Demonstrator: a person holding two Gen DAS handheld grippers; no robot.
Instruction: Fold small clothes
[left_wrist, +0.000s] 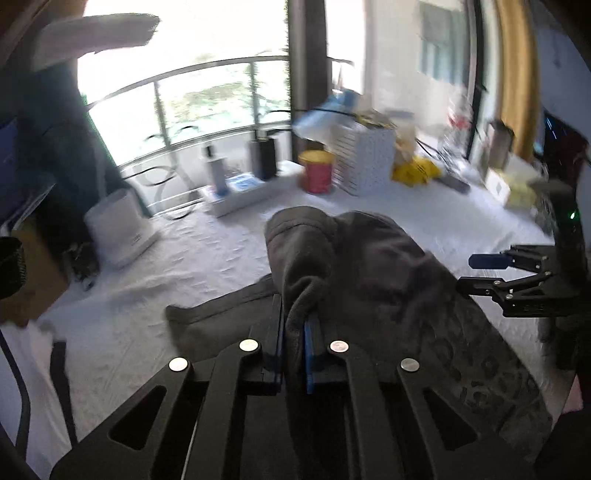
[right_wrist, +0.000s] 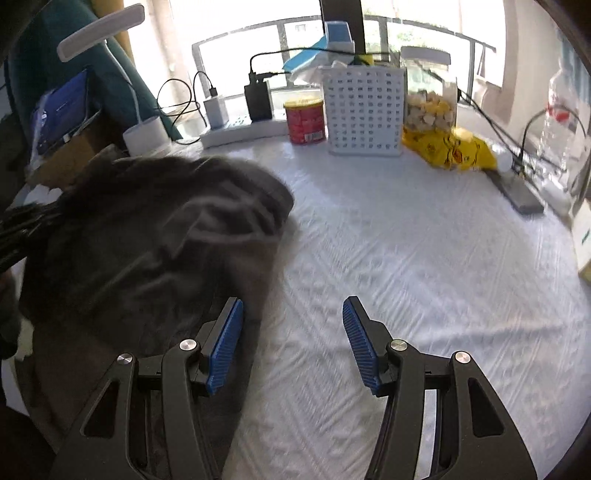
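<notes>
Across the white textured tablecloth (right_wrist: 424, 258) lies a dark grey fleece garment (right_wrist: 147, 240), toward nine o'clock in the right wrist view. At twelve o'clock, before bright windows, stand a white perforated plastic basket (right_wrist: 364, 110) and a red tin (right_wrist: 306, 122). The left gripper (left_wrist: 293, 332) pinches a fold of the garment; the right gripper (right_wrist: 291, 325) gapes, holding nothing.

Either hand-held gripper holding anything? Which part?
Left hand-held gripper is shut on a bunched fold of the dark grey garment. Right hand-held gripper is open, empty.

bare white cloth (right_wrist: 406, 240) right of garment (right_wrist: 147, 229)
</notes>
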